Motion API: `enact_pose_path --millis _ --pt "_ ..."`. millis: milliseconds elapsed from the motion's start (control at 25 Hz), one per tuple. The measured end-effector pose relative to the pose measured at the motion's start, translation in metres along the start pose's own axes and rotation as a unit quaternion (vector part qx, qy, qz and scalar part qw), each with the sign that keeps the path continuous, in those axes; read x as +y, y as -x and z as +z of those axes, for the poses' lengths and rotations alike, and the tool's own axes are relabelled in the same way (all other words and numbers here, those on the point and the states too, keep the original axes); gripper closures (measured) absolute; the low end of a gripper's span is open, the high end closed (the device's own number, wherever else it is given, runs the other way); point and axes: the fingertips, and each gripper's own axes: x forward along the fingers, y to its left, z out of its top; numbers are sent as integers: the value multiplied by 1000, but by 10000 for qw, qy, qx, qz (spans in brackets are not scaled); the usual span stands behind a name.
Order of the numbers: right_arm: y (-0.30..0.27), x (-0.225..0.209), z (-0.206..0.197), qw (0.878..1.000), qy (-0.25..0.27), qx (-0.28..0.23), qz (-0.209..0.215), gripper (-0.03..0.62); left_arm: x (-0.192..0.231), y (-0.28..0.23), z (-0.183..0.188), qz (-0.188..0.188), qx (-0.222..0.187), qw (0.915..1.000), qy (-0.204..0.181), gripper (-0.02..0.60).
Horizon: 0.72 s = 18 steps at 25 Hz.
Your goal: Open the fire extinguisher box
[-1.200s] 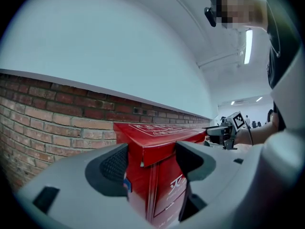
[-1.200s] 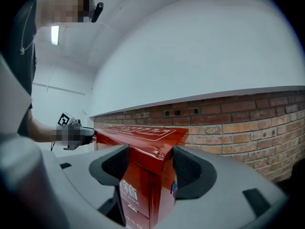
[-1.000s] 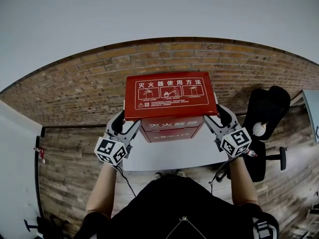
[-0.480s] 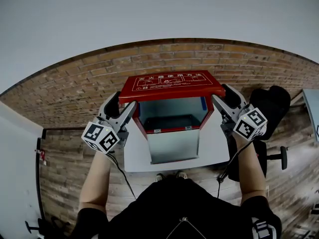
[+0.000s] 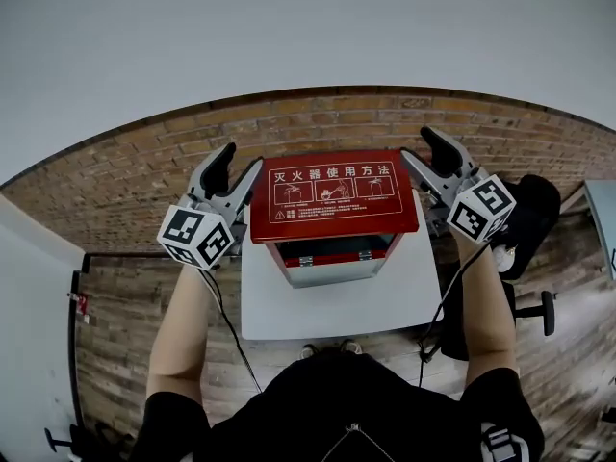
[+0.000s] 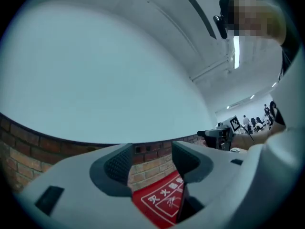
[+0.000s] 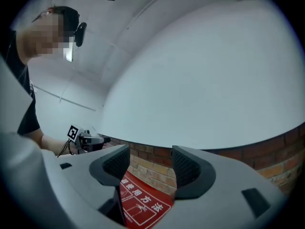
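Note:
The red fire extinguisher box (image 5: pixel 332 261) stands on a small white table (image 5: pixel 337 311) against the brick wall. Its red lid (image 5: pixel 334 195) with white print faces up at me, and its grey front panel (image 5: pixel 327 277) hangs down. My left gripper (image 5: pixel 236 166) is at the lid's left back corner and my right gripper (image 5: pixel 421 150) at its right back corner. The lid's edge (image 6: pixel 159 202) lies deep between the left jaws, which are closing, and the pads stand clear of it. The lid (image 7: pixel 140 206) sits the same way in the right gripper, whose jaws are apart.
A brick wall (image 5: pixel 125 176) runs behind the table, with a plain white wall above it. A black office chair (image 5: pixel 515 215) stands at the right. Wood-plank floor lies around the table. People stand far off in the left gripper view.
Both grippers have moved away from me toward the wall, along the lid's sides. The lid now shows its whole printed face, and less of the box's inside is visible.

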Motion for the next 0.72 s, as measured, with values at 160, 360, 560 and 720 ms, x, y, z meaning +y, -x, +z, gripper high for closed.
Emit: enact_pose_path --millis 160,360,560,720 --pt "31 9 -53 9989 -200 425 -54 309 0 37 -55 60 436 9988 213 273" --pt "79 32 -124 9953 -172 925 -231 307 -19 84 -123 -106 888 9945 538 272" --pt "102 43 -166 9929 -19 1122 -395 307 -32 102 -163 -215 983 9926 674 251" --pt "93 41 -178 9924 -21 1148 -447 307 -41 92 -175 -315 1006 9926 607 239"
